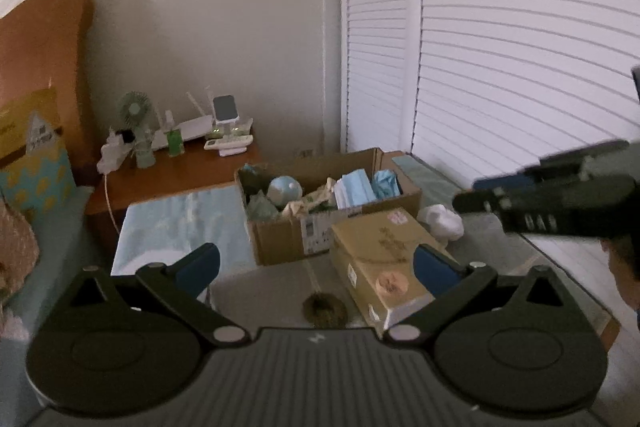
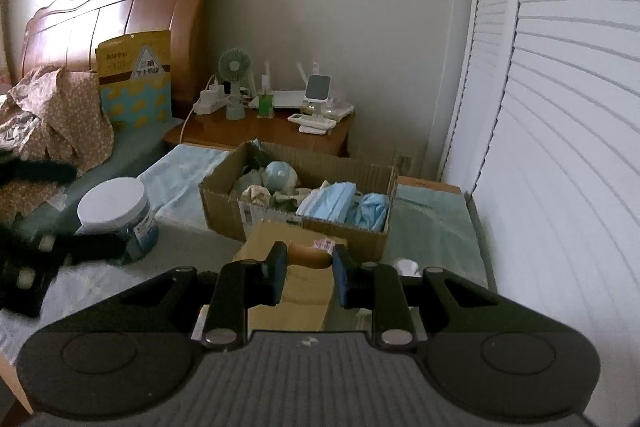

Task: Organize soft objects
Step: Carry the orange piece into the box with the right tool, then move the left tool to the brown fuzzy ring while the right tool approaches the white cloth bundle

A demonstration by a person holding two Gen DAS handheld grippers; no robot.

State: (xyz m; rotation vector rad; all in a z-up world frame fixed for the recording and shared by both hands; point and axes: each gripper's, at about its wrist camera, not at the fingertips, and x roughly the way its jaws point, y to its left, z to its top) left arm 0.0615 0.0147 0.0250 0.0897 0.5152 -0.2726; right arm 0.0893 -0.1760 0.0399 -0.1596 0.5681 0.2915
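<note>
Open box [image 2: 296,203] is sitting on the bed, at 12 o'clock from both grippers, already holding soft items: blue masks [image 2: 332,203], a pale ball [image 2: 280,173], crumpled cloth. Right gripper [image 2: 308,269] is pinching a small tan object [image 2: 310,254] over the closed carton [image 2: 292,291], jaws nearly together (object's identity unclear). Left gripper [image 1: 316,267] is hanging with jaws spread wide, nothing between them. Remaining, by my reading: a brown fuzzy item [image 1: 324,311] at 6 o'clock of the box, a white bundle [image 1: 440,221] at 3 o'clock. Task partly done.

Two cardboard boxes [image 2: 296,223]; one white-lidded jar [image 2: 116,211]; one desk fan [image 2: 235,67]
</note>
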